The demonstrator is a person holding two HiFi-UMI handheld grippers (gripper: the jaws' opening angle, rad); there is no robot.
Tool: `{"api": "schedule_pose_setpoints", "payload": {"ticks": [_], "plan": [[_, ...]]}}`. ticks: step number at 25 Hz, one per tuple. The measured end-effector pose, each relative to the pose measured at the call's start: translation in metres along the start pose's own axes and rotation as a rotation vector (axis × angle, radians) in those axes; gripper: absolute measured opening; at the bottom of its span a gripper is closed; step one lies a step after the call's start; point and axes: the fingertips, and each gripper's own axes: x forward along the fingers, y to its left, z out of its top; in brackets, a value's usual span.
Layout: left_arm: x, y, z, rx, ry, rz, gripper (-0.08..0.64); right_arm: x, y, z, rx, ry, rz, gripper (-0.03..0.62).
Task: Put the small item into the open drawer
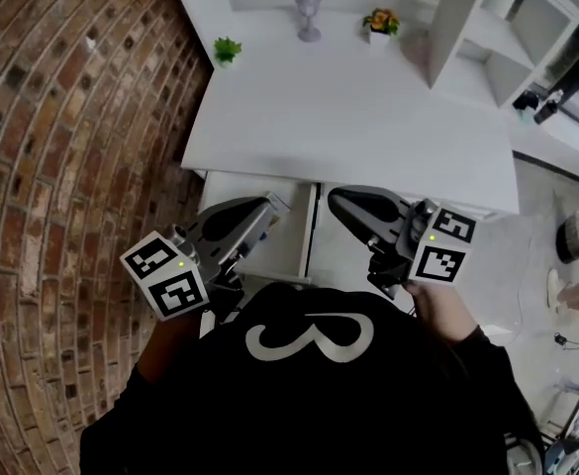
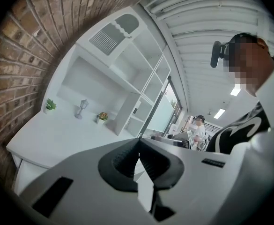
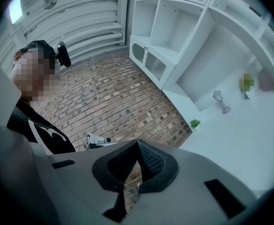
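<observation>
The grey left gripper (image 1: 274, 204) and grey right gripper (image 1: 337, 198) are held close to the black-shirted chest, jaws aimed at the white desk's (image 1: 348, 117) near edge, both closed on nothing. White drawer fronts (image 1: 279, 236) are seen under that edge. Along the far edge, a small green plant (image 1: 227, 49), a grey goblet (image 1: 309, 16) and a flowering pot (image 1: 380, 24) are set upright; the task's item cannot be singled out.

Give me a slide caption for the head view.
Left tool and right tool before white desk with green plant, grey ornament, flower pot.

2 tongs (image 1: 275, 206) (image 1: 338, 199), 2 potted plants (image 1: 227, 49) (image 1: 380, 23), 1 goblet (image 1: 309, 16), 1 desk (image 1: 348, 117).
</observation>
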Motion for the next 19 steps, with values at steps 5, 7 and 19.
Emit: {"api": "schedule_pose_setpoints", "payload": {"ticks": [5, 7, 19], "plan": [[0.005, -0.001, -0.001, 0.016, 0.012, -0.011, 0.003, -0.003, -0.002, -0.001, -0.01, 0.003, -0.013, 0.009], [0.007, 0.001, -0.004, 0.025, 0.025, -0.002, 0.003, -0.003, -0.005, -0.006, -0.011, 0.012, -0.023, 0.009], [0.001, 0.016, -0.009, 0.009, 0.03, 0.033, 0.003, 0.0, -0.014, -0.015, -0.021, 0.042, -0.065, 0.008]]}}
